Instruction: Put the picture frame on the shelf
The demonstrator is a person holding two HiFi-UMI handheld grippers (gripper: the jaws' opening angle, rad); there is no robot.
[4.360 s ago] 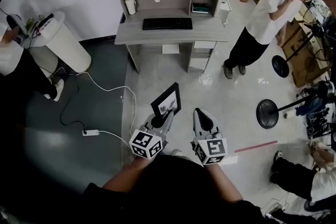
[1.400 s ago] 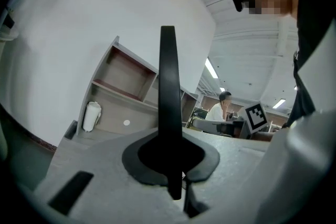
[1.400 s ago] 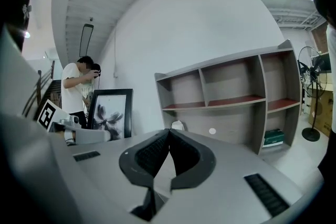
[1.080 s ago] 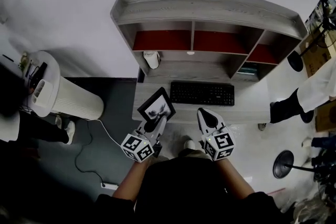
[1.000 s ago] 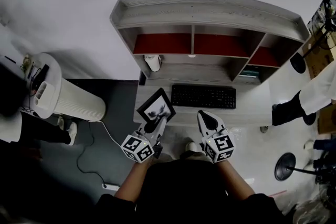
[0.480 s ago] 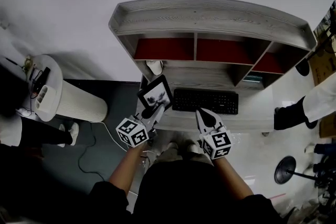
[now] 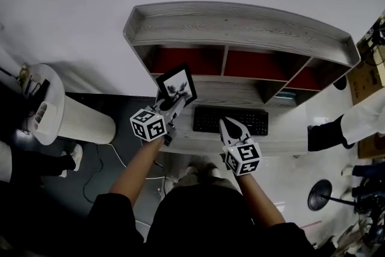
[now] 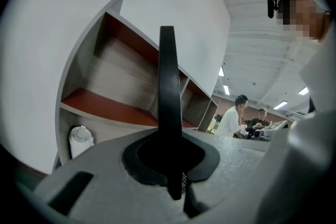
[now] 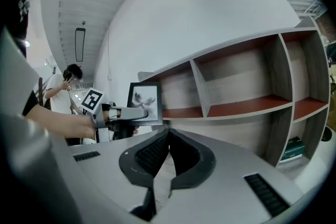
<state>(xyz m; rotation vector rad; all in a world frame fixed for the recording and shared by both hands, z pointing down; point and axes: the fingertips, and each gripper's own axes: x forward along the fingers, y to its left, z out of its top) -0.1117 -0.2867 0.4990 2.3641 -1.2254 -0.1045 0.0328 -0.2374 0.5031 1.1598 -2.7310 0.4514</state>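
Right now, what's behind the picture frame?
The left compartment of the shelf, with its red floor. The picture frame hides part of that compartment's lower edge.

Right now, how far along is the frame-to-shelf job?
Done: the pickup. The picture frame is clamped in the left gripper.
In hand: the frame is held upright in front of the left end of the shelf, not yet on any board.
Left: set it in a compartment and release.
The right gripper is shut and empty, by the keyboard.
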